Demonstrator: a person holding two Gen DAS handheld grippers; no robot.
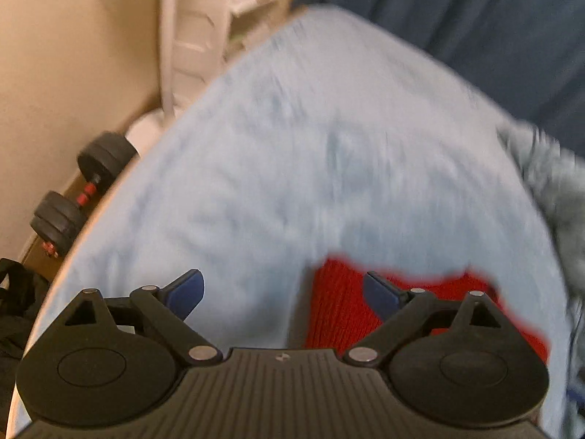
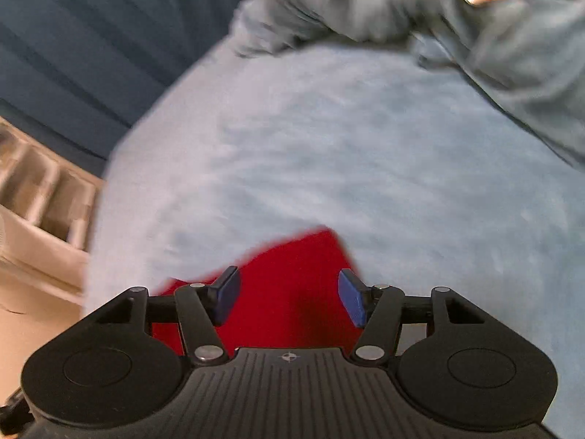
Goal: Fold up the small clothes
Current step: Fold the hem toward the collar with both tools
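A red knitted garment (image 1: 340, 307) lies flat on a pale blue fleece cover (image 1: 292, 164). My left gripper (image 1: 283, 294) is open wide above the garment's left edge, its blue pads (image 1: 186, 292) far apart and holding nothing. In the right wrist view the same red garment (image 2: 289, 292) lies under my right gripper (image 2: 289, 298), which is open with its blue pads (image 2: 226, 298) apart above the cloth and not pinching it. Both views are blurred.
A grey-green fuzzy blanket (image 2: 420, 11) is heaped at the far edge of the pale blue cover (image 2: 329, 146). Dark blue curtains (image 1: 457, 7) hang behind. A black dumbbell (image 1: 84, 194) and a white rack (image 1: 197, 36) stand on the floor at the left, with a black bag (image 1: 14, 300).
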